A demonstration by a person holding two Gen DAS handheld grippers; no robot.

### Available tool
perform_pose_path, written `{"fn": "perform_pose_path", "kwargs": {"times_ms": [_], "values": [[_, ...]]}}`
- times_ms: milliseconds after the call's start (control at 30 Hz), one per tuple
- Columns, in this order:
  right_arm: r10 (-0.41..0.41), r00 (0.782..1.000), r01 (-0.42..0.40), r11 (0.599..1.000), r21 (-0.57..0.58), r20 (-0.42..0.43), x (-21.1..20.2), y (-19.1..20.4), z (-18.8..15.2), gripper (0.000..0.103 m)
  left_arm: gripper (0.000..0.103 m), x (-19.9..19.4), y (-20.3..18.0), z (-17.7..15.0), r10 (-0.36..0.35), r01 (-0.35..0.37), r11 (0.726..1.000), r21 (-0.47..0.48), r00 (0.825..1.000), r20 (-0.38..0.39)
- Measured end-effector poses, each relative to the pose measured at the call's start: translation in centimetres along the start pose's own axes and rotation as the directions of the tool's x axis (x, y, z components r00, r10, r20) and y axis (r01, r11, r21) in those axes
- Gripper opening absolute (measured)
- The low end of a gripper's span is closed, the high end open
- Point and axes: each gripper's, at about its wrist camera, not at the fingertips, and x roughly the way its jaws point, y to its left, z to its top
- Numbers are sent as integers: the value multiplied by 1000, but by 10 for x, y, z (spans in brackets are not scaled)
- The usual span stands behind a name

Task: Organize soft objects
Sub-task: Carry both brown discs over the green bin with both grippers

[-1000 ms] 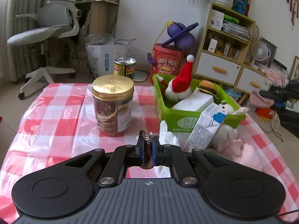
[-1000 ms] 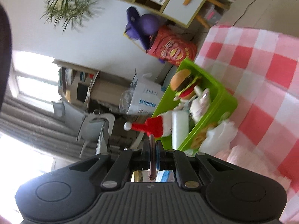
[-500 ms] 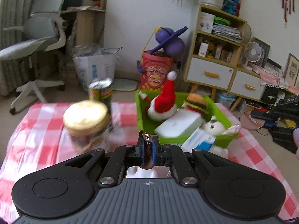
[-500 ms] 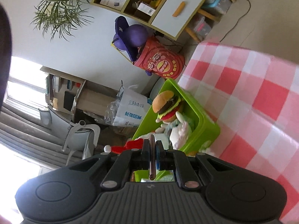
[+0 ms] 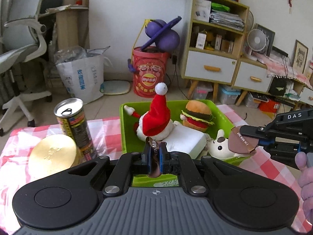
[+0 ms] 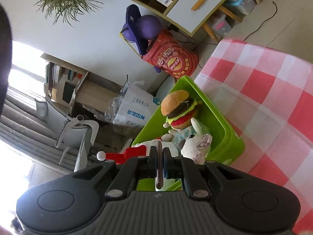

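A green bin (image 5: 225,117) on the checked cloth holds a Santa plush (image 5: 156,117), a burger plush (image 5: 197,115), a white block (image 5: 185,139) and a white animal plush (image 5: 217,146). My left gripper (image 5: 154,150) hangs just in front of the bin's near wall, shut on a thin brown disc (image 5: 153,146) printed "I'm Milk". At the bin's right corner, my right gripper (image 5: 252,136) is shut on a like brown disc (image 5: 241,142). In the right wrist view, the right gripper (image 6: 159,152) clamps the disc edge-on, facing the bin (image 6: 232,143), burger plush (image 6: 180,107) and white plush (image 6: 197,145).
A drink can (image 5: 73,125) and a gold-lidded jar (image 5: 52,154) stand left of the bin. A person's hand (image 5: 305,176) shows at the right edge. Beyond the table are a red snack drum (image 5: 149,74), an office chair (image 5: 23,45) and a shelf cabinet (image 5: 213,39).
The left view has swung toward the bin: jar and can slid to the lower left. The right gripper has entered at the right. The carton and pink plush before the bin are out of view.
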Motion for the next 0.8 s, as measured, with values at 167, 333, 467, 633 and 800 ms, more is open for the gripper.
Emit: {"fn": "perform_pose_path", "kwargs": {"times_ms": [167, 333, 467, 633, 800], "values": [[-24, 1000, 23, 998, -67, -11, 12, 4, -4, 0, 3, 22, 2, 1, -22, 21, 1000, -22, 999, -39], [-39, 999, 35, 992, -117, -37, 25, 8, -10, 0, 4, 40, 4, -1, -7, 5, 1000, -31, 997, -78], [-57, 998, 50, 987, -155, -35, 30, 11, -12, 0, 4, 42, 4, -1, -10, 7, 999, -41, 996, -85], [-71, 997, 64, 983, -169, -37, 32, 11, -13, 0, 4, 45, 5, 0, -7, 2, 999, -54, 996, -93], [-55, 998, 47, 986, -162, -43, 30, 10, -11, 0, 14, 43, 7, -2, -11, 4, 997, -75, 995, -95]]}}
